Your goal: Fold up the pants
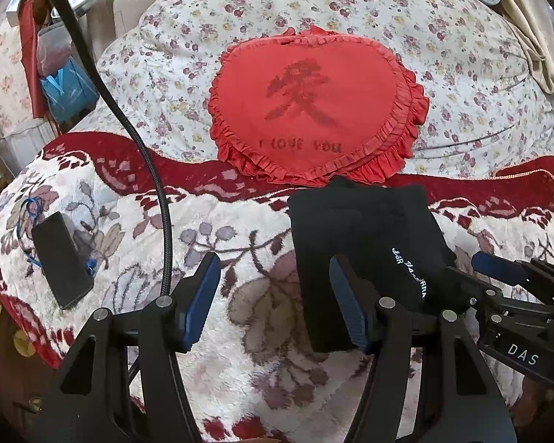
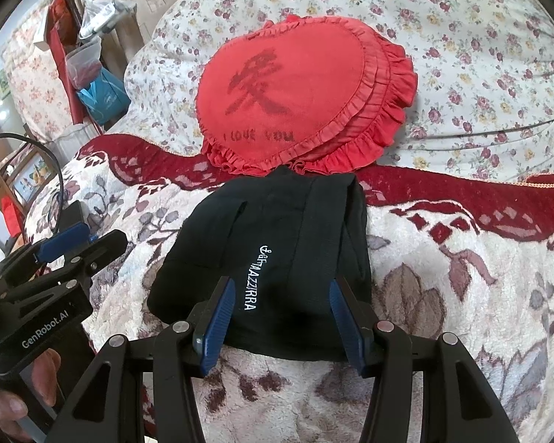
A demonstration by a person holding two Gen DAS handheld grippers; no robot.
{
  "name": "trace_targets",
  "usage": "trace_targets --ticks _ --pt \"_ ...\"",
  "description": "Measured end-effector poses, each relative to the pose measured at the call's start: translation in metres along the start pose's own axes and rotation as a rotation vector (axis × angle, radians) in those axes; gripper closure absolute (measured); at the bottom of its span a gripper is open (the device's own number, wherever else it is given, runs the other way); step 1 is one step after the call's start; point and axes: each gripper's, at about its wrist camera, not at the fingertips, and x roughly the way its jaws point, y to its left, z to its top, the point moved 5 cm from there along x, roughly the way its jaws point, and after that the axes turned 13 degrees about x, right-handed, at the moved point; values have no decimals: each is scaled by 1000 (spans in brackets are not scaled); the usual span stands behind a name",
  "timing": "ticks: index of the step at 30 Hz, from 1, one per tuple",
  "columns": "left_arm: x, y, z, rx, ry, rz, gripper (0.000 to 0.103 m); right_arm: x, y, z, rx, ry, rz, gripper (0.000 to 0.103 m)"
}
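Observation:
The black pants (image 1: 358,243) lie folded into a compact bundle on the floral blanket, with white lettering on top; they also show in the right wrist view (image 2: 284,243). My left gripper (image 1: 273,295) is open and empty, its right finger at the bundle's left near edge. My right gripper (image 2: 282,321) is open and empty, its fingers spread over the bundle's near edge. The right gripper shows in the left wrist view (image 1: 498,277) at the bundle's right side. The left gripper shows in the right wrist view (image 2: 66,251) to the bundle's left.
A red heart-shaped cushion (image 1: 314,107) lies just behind the pants against a flowered pillow (image 1: 480,74). A dark phone (image 1: 61,260) and a black cable (image 1: 144,170) lie on the blanket (image 1: 240,332) at the left. Bags (image 1: 66,85) hang at the far left.

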Motion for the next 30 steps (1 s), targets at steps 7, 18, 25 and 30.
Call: trace_targets --ticks 7,18,25,30 --pt "0 1 -1 -3 3 -4 42 0 0 1 3 -4 0 51" --pt "2 1 0 -4 12 -14 42 4 -1 -1 6 7 -1 51" --pt "3 1 -1 -4 11 -14 42 4 -2 -1 7 7 -2 51" --pt "1 2 -2 -20 8 -15 42 4 -3 -1 8 8 -5 51"
